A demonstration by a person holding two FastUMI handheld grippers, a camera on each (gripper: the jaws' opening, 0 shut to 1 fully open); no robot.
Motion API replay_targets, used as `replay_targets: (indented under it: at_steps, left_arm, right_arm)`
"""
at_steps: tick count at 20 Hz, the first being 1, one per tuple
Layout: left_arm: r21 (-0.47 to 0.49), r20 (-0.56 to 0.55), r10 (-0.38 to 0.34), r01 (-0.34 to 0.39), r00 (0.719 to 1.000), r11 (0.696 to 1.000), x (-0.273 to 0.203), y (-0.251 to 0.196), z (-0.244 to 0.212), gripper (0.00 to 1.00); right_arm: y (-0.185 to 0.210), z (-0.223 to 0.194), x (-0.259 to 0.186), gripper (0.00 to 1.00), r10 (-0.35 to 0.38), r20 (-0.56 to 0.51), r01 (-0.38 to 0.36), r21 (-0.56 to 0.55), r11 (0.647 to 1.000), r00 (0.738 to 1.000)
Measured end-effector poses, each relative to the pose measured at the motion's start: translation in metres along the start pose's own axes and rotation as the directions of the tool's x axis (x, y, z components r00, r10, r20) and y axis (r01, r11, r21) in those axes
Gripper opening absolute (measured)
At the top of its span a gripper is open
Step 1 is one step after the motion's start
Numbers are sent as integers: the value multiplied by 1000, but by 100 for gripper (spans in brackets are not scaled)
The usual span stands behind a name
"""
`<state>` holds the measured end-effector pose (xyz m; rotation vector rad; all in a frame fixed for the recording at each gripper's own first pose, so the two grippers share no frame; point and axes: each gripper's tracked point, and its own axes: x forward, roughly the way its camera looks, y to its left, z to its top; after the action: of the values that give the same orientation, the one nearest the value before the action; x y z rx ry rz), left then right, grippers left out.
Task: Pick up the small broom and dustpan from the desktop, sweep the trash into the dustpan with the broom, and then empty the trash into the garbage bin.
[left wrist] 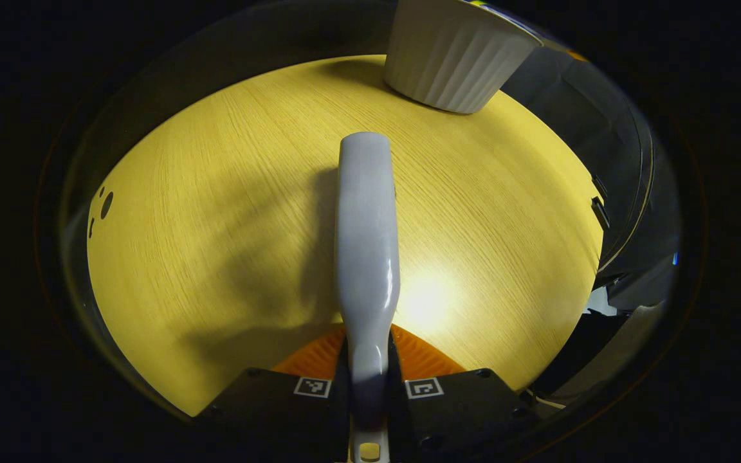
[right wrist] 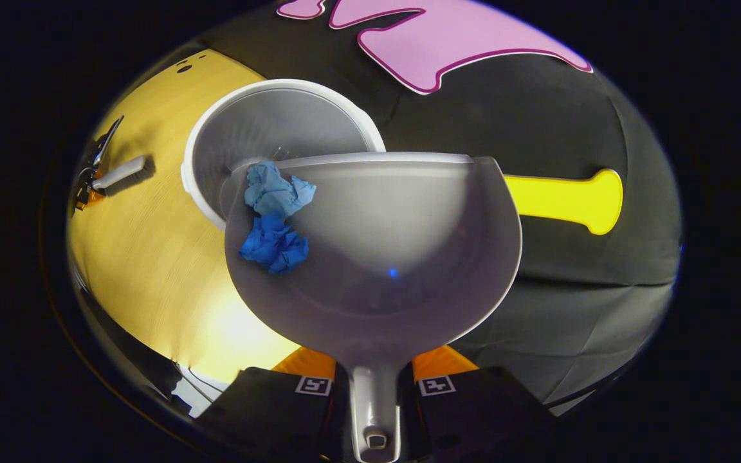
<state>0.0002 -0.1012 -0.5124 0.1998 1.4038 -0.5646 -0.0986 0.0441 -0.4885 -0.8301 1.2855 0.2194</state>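
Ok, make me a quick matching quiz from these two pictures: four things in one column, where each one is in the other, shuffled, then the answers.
Things:
1. broom
2. dustpan
3. blue crumpled trash
4. garbage bin

Places:
A. standing on the wooden desktop
B. lying inside the dustpan, toward one side
C. clamped by its handle in the left gripper
D. clamped by its handle in the right gripper, held in front of the bin

Pairs: 1-C, 2-D, 3-B, 4-A
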Motion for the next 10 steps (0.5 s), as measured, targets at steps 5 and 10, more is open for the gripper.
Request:
replay_targets:
  at_steps: [5, 10]
  left_arm:
    - [2, -4, 3, -3, 1000, 1000, -2, -1, 2, 28]
    - [-3, -11, 16, -16, 1000, 1000, -3, -3, 3, 28]
  right_arm:
    - [-7, 11, 1, 34, -22, 7, 23, -79, 997, 1000]
    - [-56, 27, -8, 34, -206, 10, 198, -316, 928, 979]
